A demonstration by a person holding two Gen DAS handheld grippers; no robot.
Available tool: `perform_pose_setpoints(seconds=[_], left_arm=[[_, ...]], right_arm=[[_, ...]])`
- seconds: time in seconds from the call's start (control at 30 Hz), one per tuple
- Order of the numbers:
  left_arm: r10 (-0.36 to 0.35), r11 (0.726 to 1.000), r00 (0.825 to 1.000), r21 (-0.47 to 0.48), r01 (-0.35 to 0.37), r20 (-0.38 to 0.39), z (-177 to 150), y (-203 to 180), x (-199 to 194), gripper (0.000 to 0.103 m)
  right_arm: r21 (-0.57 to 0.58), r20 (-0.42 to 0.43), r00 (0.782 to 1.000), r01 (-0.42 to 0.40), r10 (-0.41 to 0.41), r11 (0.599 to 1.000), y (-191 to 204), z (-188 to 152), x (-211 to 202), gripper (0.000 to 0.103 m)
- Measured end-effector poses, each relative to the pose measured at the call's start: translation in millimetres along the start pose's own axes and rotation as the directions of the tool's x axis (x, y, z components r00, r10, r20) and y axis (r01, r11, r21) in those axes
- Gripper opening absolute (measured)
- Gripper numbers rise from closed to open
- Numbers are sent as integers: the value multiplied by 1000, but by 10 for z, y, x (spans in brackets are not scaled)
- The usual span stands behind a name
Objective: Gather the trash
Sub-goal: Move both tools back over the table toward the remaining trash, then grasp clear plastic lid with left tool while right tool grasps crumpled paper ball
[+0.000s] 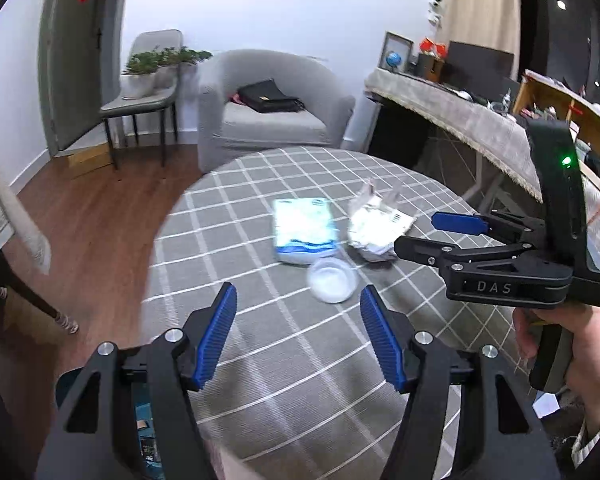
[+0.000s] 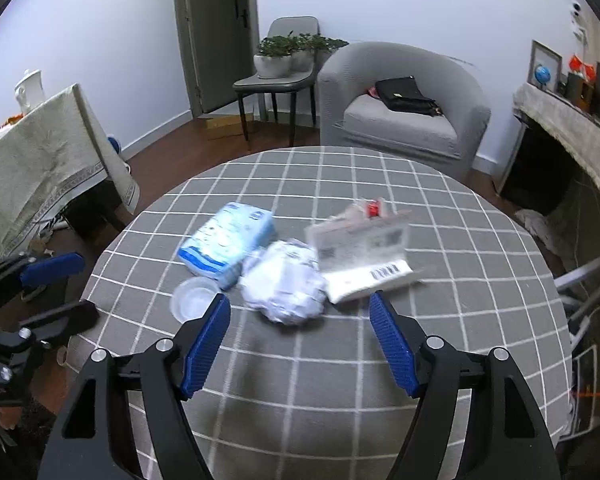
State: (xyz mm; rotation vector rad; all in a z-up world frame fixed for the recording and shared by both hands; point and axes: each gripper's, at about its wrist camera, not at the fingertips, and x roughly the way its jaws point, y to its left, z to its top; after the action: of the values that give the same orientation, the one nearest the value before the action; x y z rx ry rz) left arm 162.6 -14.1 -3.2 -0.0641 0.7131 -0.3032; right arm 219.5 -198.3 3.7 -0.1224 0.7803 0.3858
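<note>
Round table (image 2: 339, 380) with a grey checked cloth, seen from both wrist cameras; the table serves as the landmark throughout. Near its centre lies a cluster of trash. A blue-and-white tissue pack (image 2: 228, 244) sits on the side of the cluster toward the grey armchair (image 2: 399, 108), which stands beyond the table's far edge. A crumpled ball of white paper (image 2: 286, 286) lies just beside the pack, toward the table's near edge. A flat printed packet with a barcode (image 2: 363, 252) touches or overlaps the paper ball on its right — the blur hides the exact contact. A small clear plastic lid (image 2: 194, 298) rests on the cloth just left of the paper ball, beside the pack's near corner.

The left gripper (image 1: 298, 334) hangs over the table's near part, its blue pads spread apart with only cloth showing between them; the lid (image 1: 331, 280) lies just past its fingertips. The right gripper (image 2: 300, 340) is likewise released, jaws wide, nothing grasped — the paper ball lies just ahead of the gap. In the left wrist view a person's hand (image 1: 567, 344) grips the right tool's handle at the table's right edge.
</note>
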Motion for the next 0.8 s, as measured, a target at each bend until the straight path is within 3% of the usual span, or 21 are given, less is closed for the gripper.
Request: perform_pose_setpoints(seconds=[0.23, 0.6, 0.8], left_arm=[[29, 999, 997, 38, -26, -75, 6, -211, 438, 60], [54, 998, 992, 49, -49, -112, 51, -312, 740, 58], [48, 999, 991, 26, -45, -125, 81, -271, 799, 44]], right_arm=[[19, 7, 1000, 2, -2, 1000, -201, -96, -64, 73], [-24, 20, 998, -55, 56, 998, -274, -84, -86, 73], [-58, 25, 995, -100, 101, 993, -177, -6, -59, 73]])
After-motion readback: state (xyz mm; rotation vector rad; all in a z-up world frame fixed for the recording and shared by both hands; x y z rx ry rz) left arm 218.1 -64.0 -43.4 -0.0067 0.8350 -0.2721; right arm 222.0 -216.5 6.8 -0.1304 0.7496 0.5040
